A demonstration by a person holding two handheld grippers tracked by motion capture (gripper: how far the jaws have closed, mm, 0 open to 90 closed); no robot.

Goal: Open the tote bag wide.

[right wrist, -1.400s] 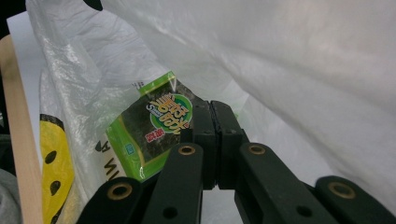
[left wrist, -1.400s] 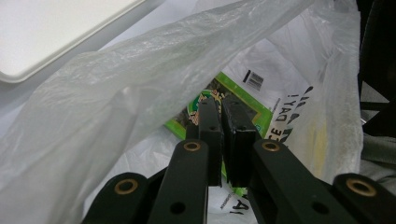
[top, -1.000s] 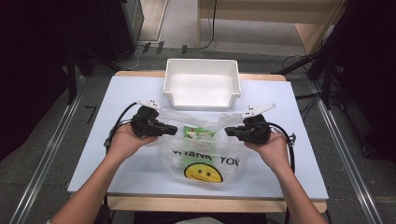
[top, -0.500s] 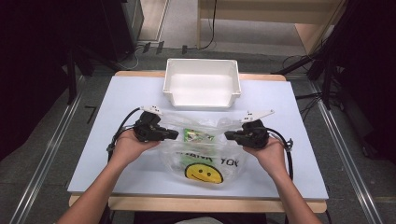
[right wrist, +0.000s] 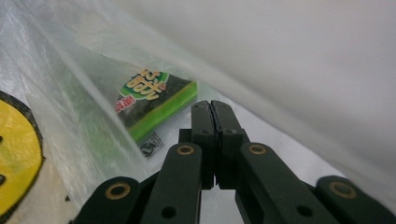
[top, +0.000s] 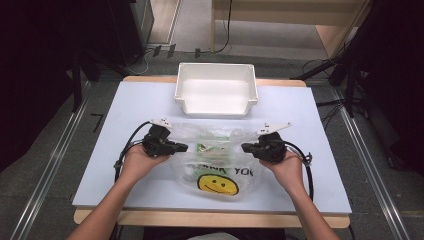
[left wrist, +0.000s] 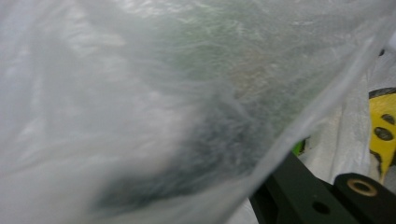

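Observation:
A clear plastic bag (top: 220, 167) with a yellow smiley face (top: 218, 184) lies on the white table top (top: 125, 105), stretched between my two grippers. My left gripper (top: 184, 148) is shut on the bag's left edge. My right gripper (top: 245, 147) is shut on its right edge. A green packet (top: 207, 148) sits inside the bag. In the right gripper view the jaws (right wrist: 212, 108) are pressed together, with bag film around them and the green packet (right wrist: 156, 100) just beyond. In the left gripper view, bag film (left wrist: 140, 93) drapes over the lens and the smiley face (left wrist: 380, 121) is at the right edge.
A white rectangular bin (top: 216, 90) stands at the back middle of the table, just beyond the bag. Black cables trail from both grippers across the table beside the person's wrists. The table's wooden front edge (top: 210, 219) runs below the forearms.
Both hands have come down toward the table with the bag between them. The bag now rests lower and flatter on the surface.

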